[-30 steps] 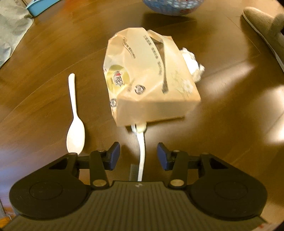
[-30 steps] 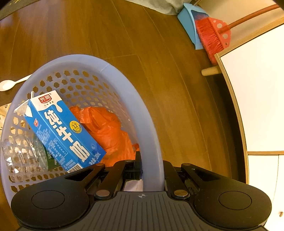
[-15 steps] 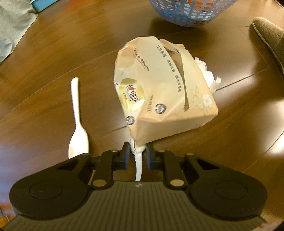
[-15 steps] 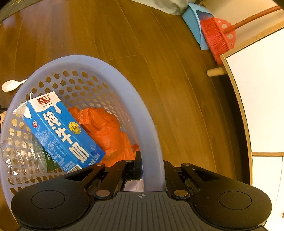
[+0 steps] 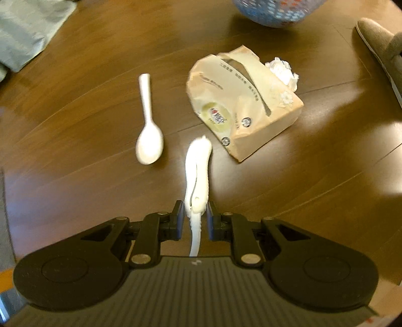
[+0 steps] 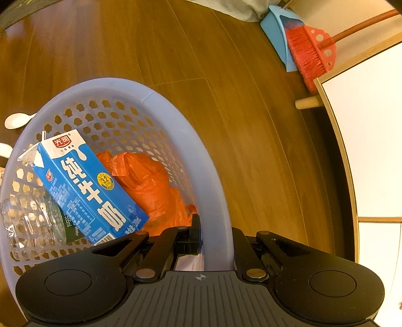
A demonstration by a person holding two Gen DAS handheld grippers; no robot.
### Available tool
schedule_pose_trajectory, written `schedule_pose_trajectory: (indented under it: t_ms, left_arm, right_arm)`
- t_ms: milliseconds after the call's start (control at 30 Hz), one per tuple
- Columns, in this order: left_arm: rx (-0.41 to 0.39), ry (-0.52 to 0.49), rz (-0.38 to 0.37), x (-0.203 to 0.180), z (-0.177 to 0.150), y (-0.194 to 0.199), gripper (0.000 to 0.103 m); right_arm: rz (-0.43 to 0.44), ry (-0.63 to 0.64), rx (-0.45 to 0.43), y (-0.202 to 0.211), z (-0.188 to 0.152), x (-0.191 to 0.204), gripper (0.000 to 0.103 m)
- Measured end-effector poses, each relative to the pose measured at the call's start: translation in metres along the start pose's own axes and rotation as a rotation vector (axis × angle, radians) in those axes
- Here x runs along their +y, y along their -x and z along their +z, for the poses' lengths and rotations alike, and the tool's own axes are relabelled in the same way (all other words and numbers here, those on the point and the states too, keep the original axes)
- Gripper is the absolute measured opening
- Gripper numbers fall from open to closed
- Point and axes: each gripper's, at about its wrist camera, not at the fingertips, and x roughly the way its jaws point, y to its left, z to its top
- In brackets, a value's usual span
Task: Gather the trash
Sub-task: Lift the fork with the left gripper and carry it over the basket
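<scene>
In the left wrist view my left gripper [image 5: 194, 211] is shut on a white plastic spoon [image 5: 197, 171], held edge-on above the wooden floor. A second white spoon [image 5: 148, 125] lies on the floor to its left. A tan tissue pack [image 5: 241, 105] lies ahead on the right, with a crumpled white tissue [image 5: 282, 71] behind it. My right gripper [image 6: 216, 236] is shut on the rim of the blue plastic basket [image 6: 176, 110]. Inside the basket are a blue milk carton [image 6: 85, 186], an orange plastic bag [image 6: 150, 186] and a clear bottle [image 6: 27, 221].
The basket [image 5: 273, 12] shows at the top of the left wrist view. A grey slipper [image 5: 379, 45] is at the right edge and a grey cloth [image 5: 27, 25] at the top left. A blue dustpan [image 6: 279, 32], a red broom [image 6: 311, 50] and white furniture [image 6: 371, 125] stand right of the basket.
My left gripper went from open to shut on the spoon that lay partly under the tissue pack, then drew it back and up. The right gripper kept its hold on the basket.
</scene>
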Motion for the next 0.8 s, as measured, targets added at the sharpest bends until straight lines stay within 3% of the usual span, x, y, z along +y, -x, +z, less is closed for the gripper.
schedule_pose_trajectory:
  t_ms: [300,567,800]
  left_arm:
    - [-0.062,0.054,0.056,0.016,-0.005,0.061,0.014]
    - [-0.154,0.061,0.069,0.020,0.014,0.106,0.014]
    - [-0.185,0.046,0.071,0.012,0.035,0.127,0.014]
  right_arm:
    - [0.000,0.002,-0.004,0.000,0.002,0.002,0.000]
    - [-0.001,0.012,-0.007,-0.001,0.007,0.006,0.000]
    - [0.005,0.014,-0.009,-0.004,0.010,0.006,0.000]
